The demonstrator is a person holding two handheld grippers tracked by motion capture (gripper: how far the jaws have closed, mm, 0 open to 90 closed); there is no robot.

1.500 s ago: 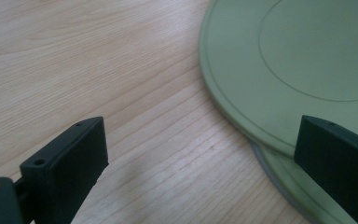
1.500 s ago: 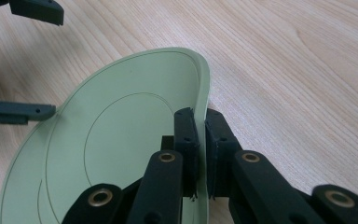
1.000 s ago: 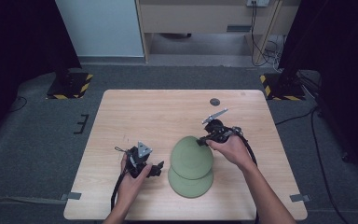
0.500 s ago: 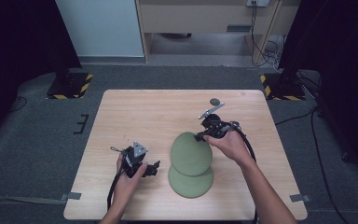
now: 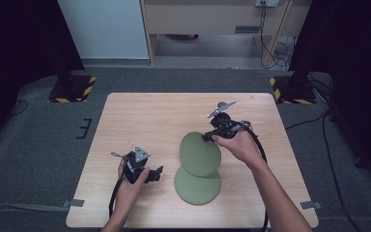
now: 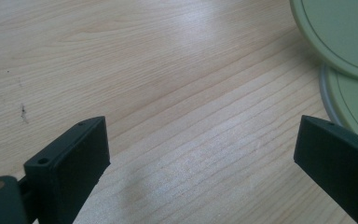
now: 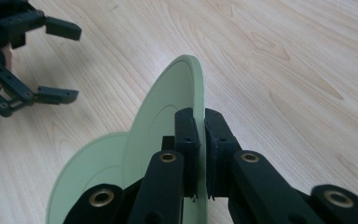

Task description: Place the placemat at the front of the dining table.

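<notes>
Right hand-held gripper point(image 7: 200, 154) clamped on tilted green plate point(image 5: 200, 153) (left hand-held gripper point(image 6: 200, 154) wide open, empty).

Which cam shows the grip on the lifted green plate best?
Right gripper view: the right gripper pinches the lifted plate by its rim. High view shows it tilted above the lower plate. Left gripper view catches just its edge.

the lifted pale green round plate point(image 5: 200, 153) covers the far part of the second pale green plate point(image 5: 197, 185) lying flat on the light wooden counter point(image 5: 140, 121). in the left gripper view both plates are cut off by the right edge. in the right gripper view the black jaws hide the rim they clamp, and the flat plate runs off the bottom edge.
</notes>
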